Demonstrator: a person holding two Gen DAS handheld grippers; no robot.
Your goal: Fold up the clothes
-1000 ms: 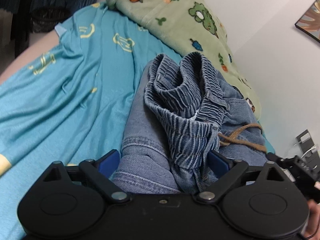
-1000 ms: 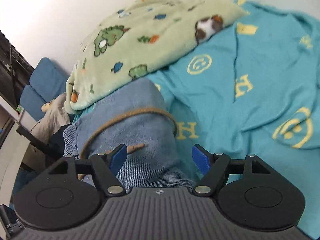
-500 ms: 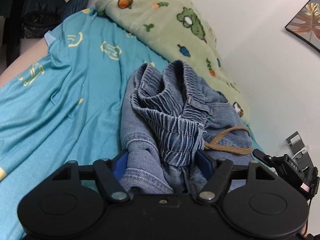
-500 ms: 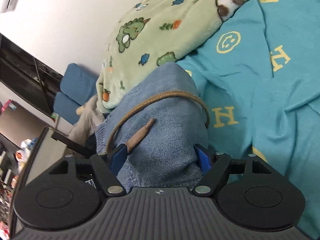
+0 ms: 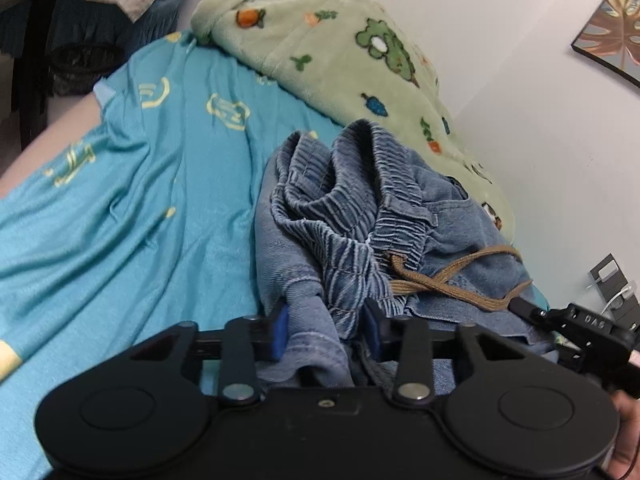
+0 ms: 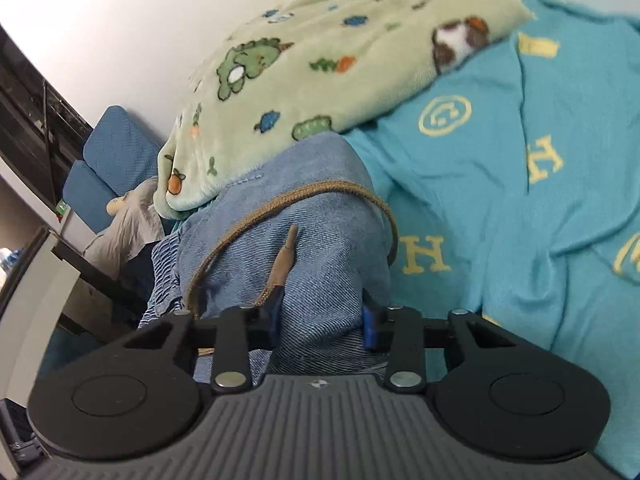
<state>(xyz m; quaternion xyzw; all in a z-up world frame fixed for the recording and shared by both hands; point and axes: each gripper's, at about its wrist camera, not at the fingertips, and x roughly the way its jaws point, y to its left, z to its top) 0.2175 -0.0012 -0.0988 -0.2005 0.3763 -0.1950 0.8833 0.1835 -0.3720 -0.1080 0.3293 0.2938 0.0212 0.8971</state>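
While both the left gripper (image 5: 325, 330) and right gripper (image 6: 323, 322) clamp bunched jeans (image 5: 360, 216), the gathering step seems underway; lifting and spreading should follow.

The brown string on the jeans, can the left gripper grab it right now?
Probably not yet. The left gripper is shut on the jeans, so its fingers are full. The brown string lies in the open off to its right, with nothing covering it.
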